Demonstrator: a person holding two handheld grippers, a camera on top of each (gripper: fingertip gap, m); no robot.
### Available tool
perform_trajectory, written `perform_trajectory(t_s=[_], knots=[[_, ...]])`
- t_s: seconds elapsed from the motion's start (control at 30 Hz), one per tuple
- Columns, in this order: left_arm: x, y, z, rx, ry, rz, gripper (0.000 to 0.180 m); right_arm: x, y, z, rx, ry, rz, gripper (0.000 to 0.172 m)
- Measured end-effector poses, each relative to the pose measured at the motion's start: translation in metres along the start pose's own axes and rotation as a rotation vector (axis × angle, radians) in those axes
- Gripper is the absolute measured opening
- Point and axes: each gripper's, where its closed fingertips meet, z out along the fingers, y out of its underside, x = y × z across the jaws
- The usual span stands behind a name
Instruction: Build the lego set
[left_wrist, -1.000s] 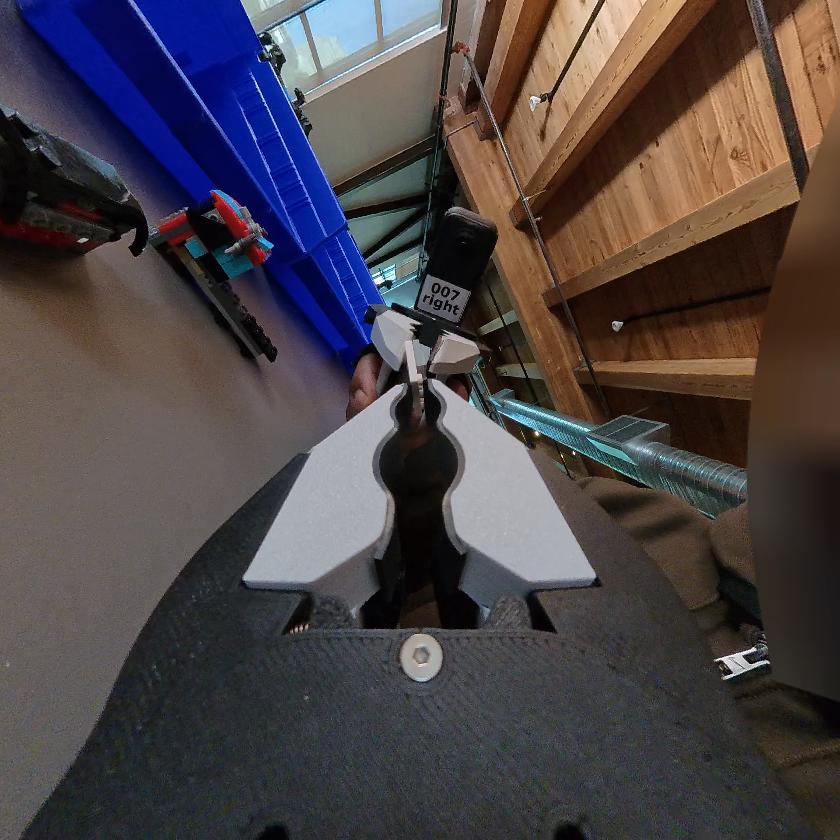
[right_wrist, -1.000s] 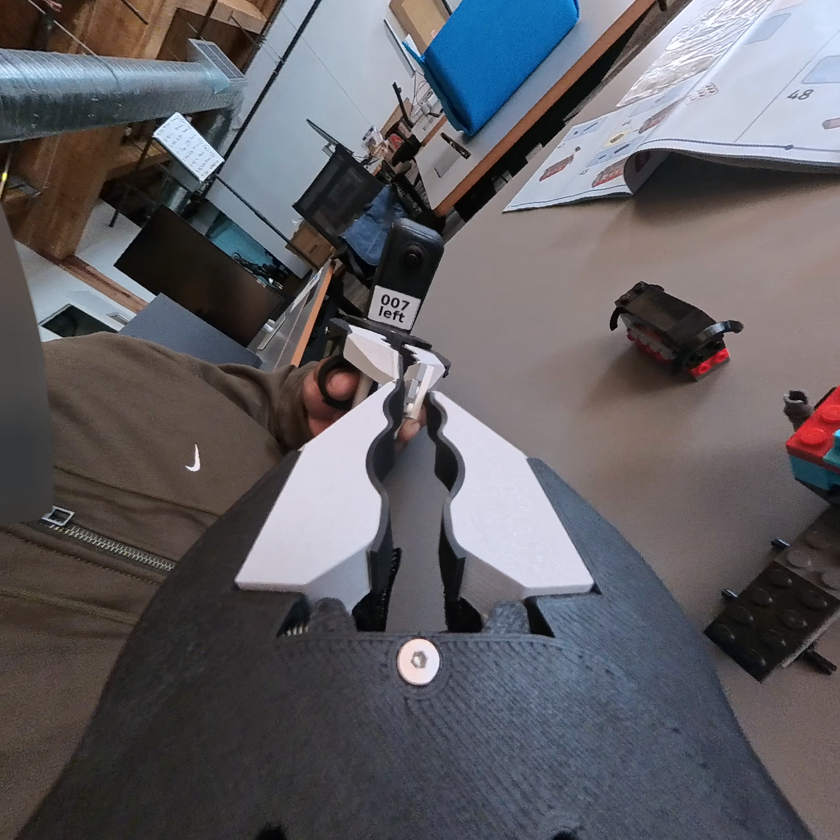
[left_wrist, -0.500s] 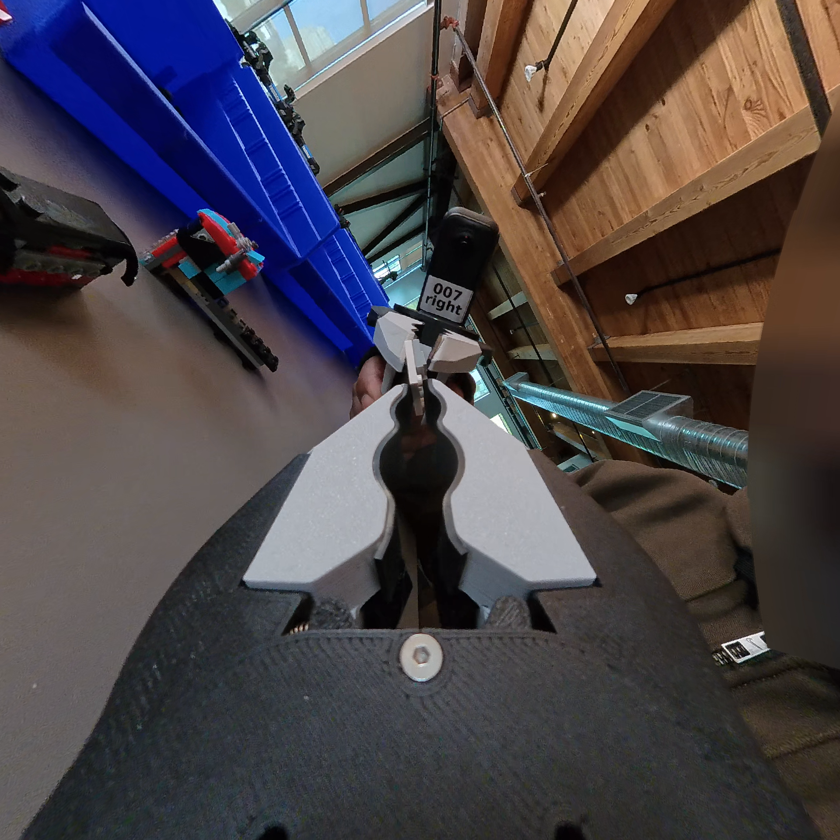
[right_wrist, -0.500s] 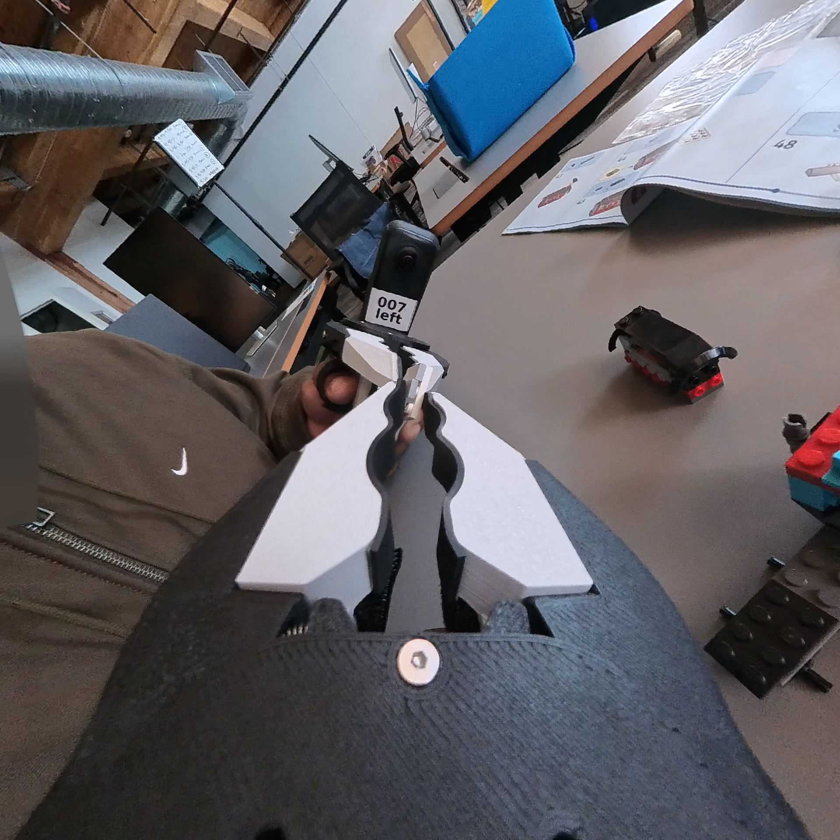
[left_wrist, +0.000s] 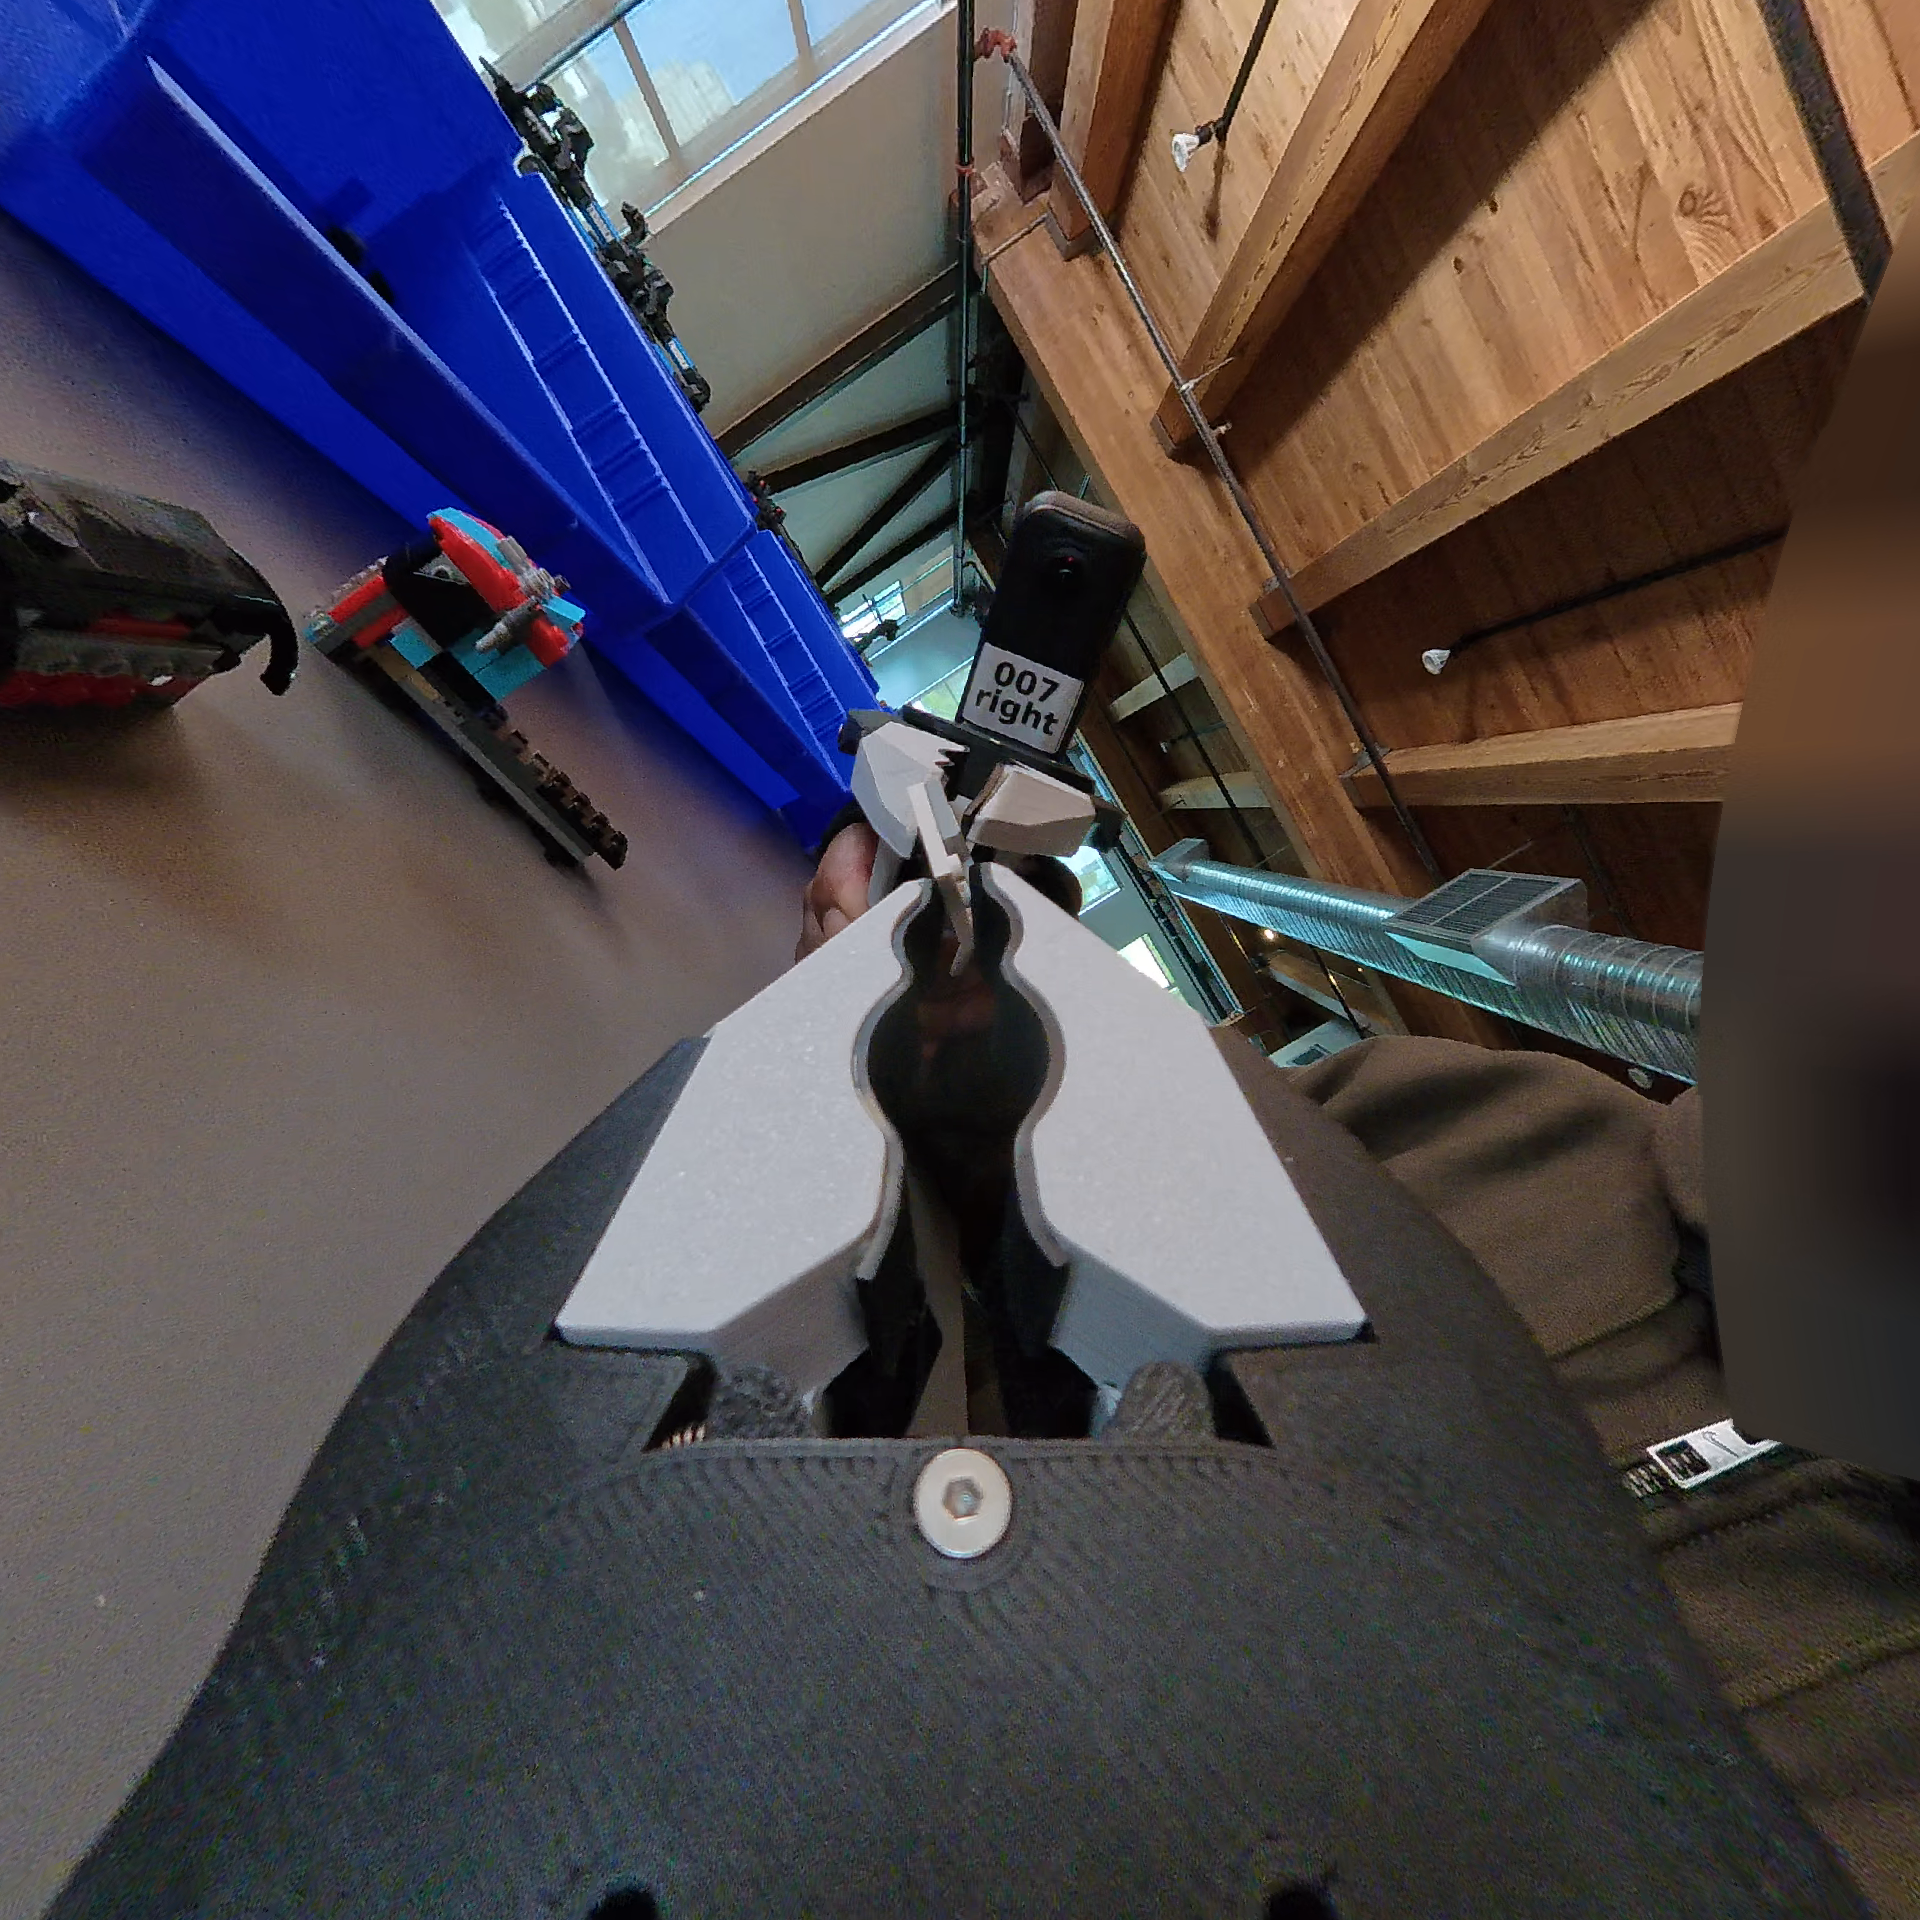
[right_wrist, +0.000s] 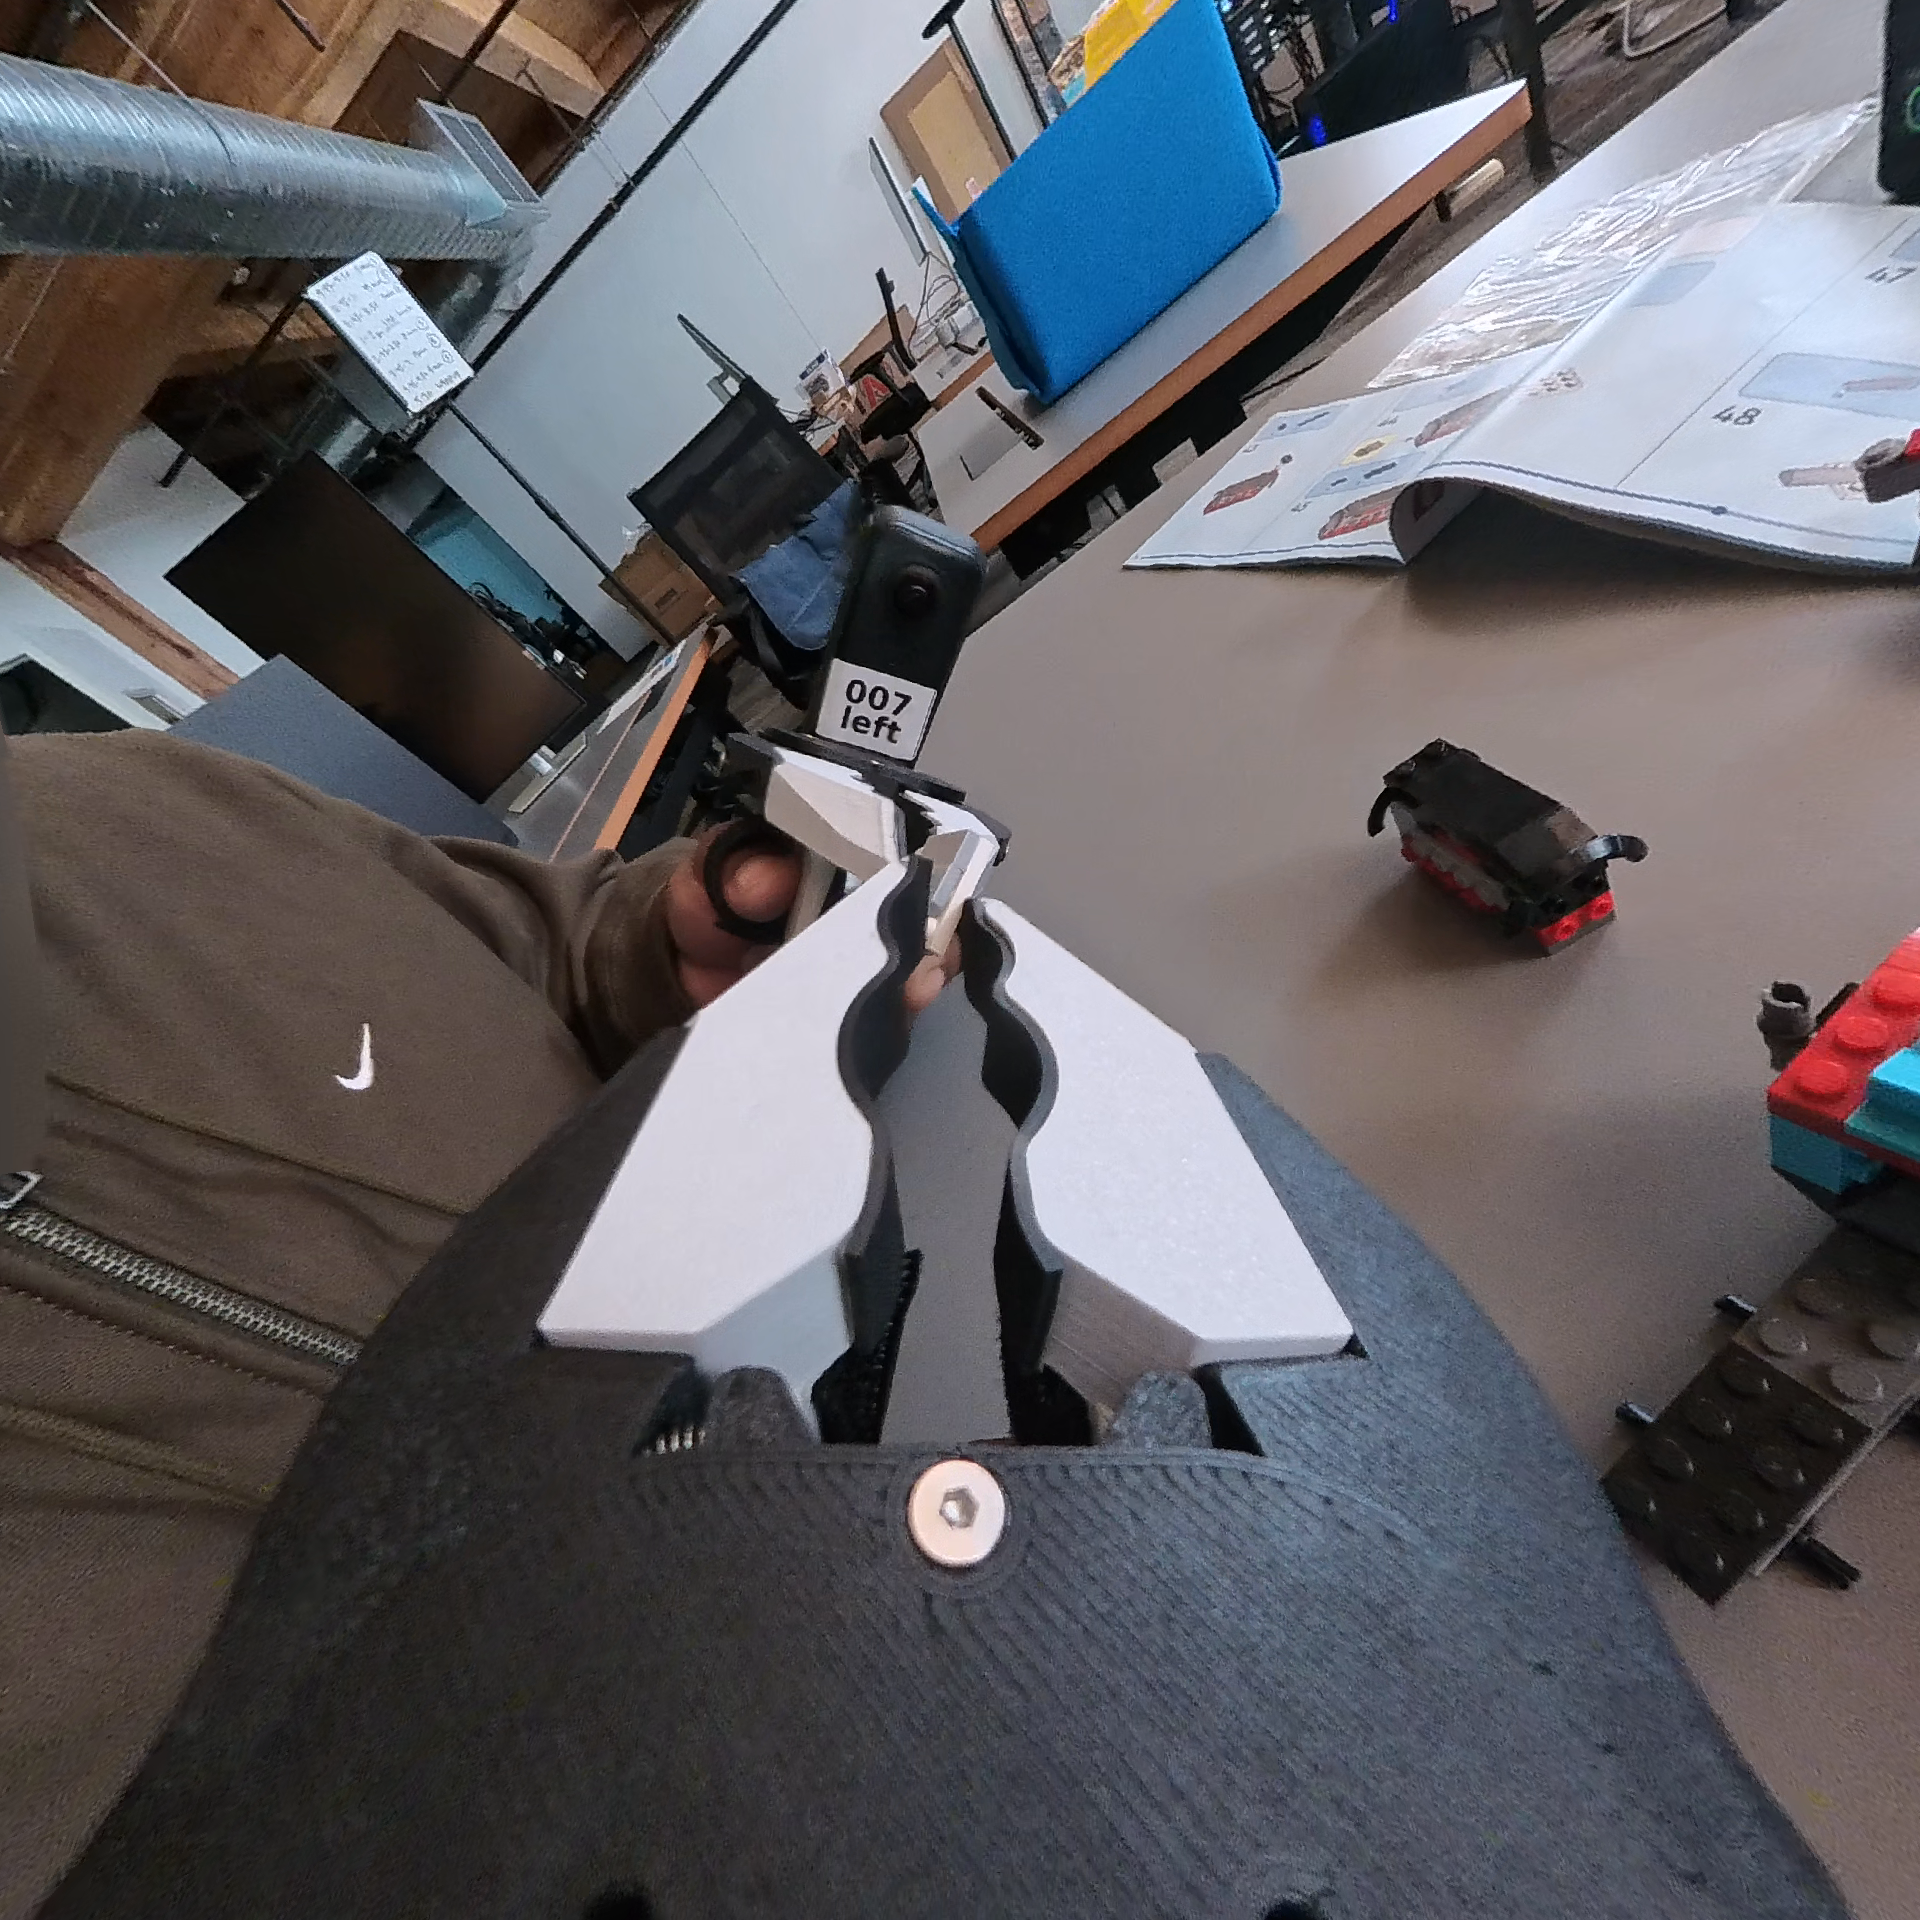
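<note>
Little has changed over the last moment: the two hand-held grippers stay tip to tip, above the tabletop (left_wrist: 312, 1039), and only the views have swung slightly.

The left hand-held gripper (left_wrist: 961, 904) has its jaws drawn almost together on a thin pale grey piece (left_wrist: 940, 862). The right hand-held gripper (right_wrist: 940, 914), facing it from 12 o'clock, appears to pinch the other end of that piece.

Both are held up and tilted, each gripped by a hand (right_wrist: 727, 914) in front of the person's brown jacket.

In the right wrist view a black-and-red brick model (right_wrist: 1496, 842) lies at 2 o'clock, a red-and-teal brick build (right_wrist: 1860, 1091) at 3 o'clock, and an open instruction booklet (right_wrist: 1558, 416) beyond.
</note>
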Motion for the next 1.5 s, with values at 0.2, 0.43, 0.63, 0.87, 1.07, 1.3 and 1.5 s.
perform_trajectory(t_s=[0.2,0.43,0.63,0.87,1.07,1.3,1.5], knots=[[0.005,-0.005,0.001,0.036,0.062,-0.044,0.01,-0.003,-0.009,0.002,0.049,0.053,-0.106,0.007],[0.01,-0.006,0.004,0.079,0.119,-0.085,0.022,-0.004,-0.014,0.006,0.131,0.078,-0.108,0.007],[0.011,-0.005,0.005,0.08,0.109,-0.054,0.009,-0.01,-0.016,0.01,0.172,0.052,-0.091,0.007],[0.013,-0.005,0.004,0.087,0.091,0.005,0.008,-0.013,-0.016,0.01,0.186,0.04,-0.089,0.008],[0.016,-0.004,0.003,0.084,0.092,0.04,0.007,-0.017,-0.017,0.011,0.19,0.025,-0.096,0.007],[0.019,-0.004,0.003,0.071,0.114,0.039,0.007,-0.02,-0.018,0.01,0.198,0.019,-0.115,0.007],[0.021,-0.012,0.0,0.117,0.125,0.047,0.014,-0.02,-0.028,0.004,0.271,0.014,-0.129,0.007]])
